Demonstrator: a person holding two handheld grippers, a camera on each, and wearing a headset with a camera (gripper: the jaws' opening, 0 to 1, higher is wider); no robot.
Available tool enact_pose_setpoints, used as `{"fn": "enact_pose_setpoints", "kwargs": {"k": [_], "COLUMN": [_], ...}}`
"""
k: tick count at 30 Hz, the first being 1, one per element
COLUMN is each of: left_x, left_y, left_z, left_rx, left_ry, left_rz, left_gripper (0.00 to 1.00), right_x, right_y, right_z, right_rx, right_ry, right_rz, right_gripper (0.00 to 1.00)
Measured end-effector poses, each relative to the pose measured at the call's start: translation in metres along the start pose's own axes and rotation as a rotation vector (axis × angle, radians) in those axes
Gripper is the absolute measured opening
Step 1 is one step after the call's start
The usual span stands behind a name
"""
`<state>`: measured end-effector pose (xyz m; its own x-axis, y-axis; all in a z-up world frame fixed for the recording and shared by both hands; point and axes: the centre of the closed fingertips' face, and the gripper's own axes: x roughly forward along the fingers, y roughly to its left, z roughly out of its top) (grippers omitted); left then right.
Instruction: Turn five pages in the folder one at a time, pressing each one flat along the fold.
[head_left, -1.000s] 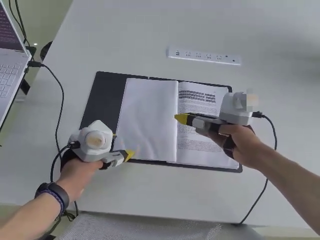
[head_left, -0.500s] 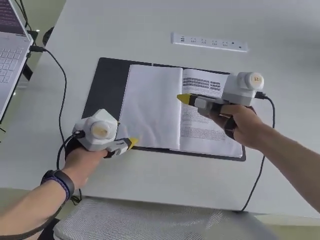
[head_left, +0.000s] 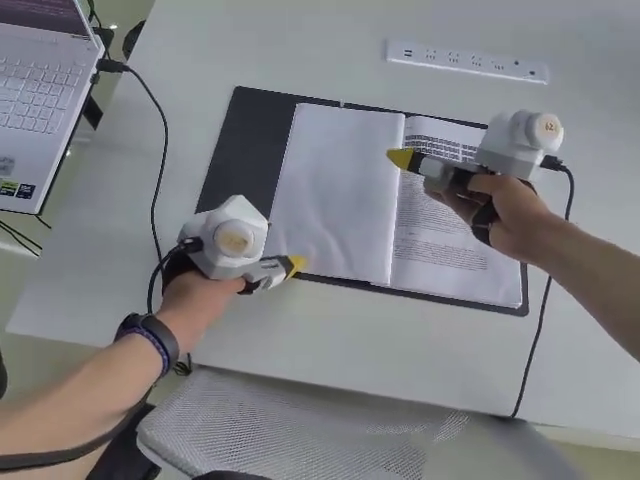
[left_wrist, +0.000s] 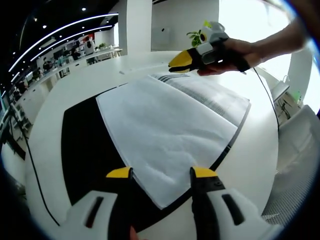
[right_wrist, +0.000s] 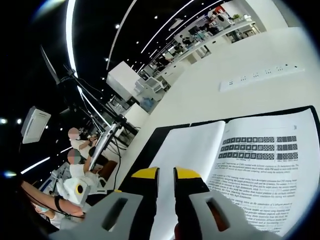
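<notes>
1. A black folder (head_left: 245, 150) lies open and flat in the middle of the head view on a white tabletop (head_left: 400, 350). Its edges run slightly askew to the tabletop's near edge.
2. A blank white page (head_left: 340, 190) covers the folder's centre and leaves a bare black band at its left. A printed text page (head_left: 450, 240) fills the right half up to the fold.
3. The left hand-held gripper (head_left: 290, 265) sits at the lower left of centre, at the blank page's near corner by the folder's lower edge. In the left gripper view (left_wrist: 161, 172) its jaws stand wide apart and hold nothing, with that corner lying between them.
4. The right hand-held gripper (head_left: 400, 158) is at the upper right, its yellow tip over the fold near the top of the printed page. In the right gripper view (right_wrist: 166, 172) its jaws are drawn almost together, leaving a narrow slit and gripping nothing. The left gripper view (left_wrist: 180, 59) shows it raised off the paper.
5. A white power strip (head_left: 468, 62) lies along the top, with bare tabletop between it and the folder.
6. A silver laptop (head_left: 40, 90) sits at the upper left, and a black cable (head_left: 155, 150) runs down between it and the folder.
7. A broad bare strip of tabletop runs below the folder, and a grey mesh chair (head_left: 300, 430) sits at the bottom.
</notes>
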<state>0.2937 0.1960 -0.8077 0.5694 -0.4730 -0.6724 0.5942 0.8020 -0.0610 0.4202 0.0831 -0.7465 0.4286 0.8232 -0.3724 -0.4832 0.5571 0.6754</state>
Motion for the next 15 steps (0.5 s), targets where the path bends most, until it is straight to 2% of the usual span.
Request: {"fn": "enact_pose_setpoints", "kwargs": {"k": [4,7,9,13,15], "left_x": [0.000,0.000,0.000,0.000,-0.001], "left_y": [0.000,0.000,0.001,0.001,0.000], "left_z": [0.000,0.000,0.000,0.000,0.001], "left_rx": [-0.003,-0.003,-0.002,-0.003,-0.002], "left_ry": [0.002,0.003,0.004,0.004,0.003], "left_rz": [0.000,0.000,0.002,0.005,0.005], "left_gripper": [0.45,0.45,0.45,0.45,0.45], "right_x": [0.006,0.011,0.018,0.023,0.023], "right_y": [-0.006,-0.014,-0.032,-0.049,-0.050], "right_z": [0.001,-0.005,-0.009,-0.015,-0.019], "right_rx": [0.033,0.045,0.053,0.066,0.072], "right_ry": [-0.011,0.008,0.025,0.043,0.044], "right_rz": [0.012,0.010,-0.001,-0.005,-0.001], "right_gripper": [0.05,0.03,0.02,0.00,0.00]}}
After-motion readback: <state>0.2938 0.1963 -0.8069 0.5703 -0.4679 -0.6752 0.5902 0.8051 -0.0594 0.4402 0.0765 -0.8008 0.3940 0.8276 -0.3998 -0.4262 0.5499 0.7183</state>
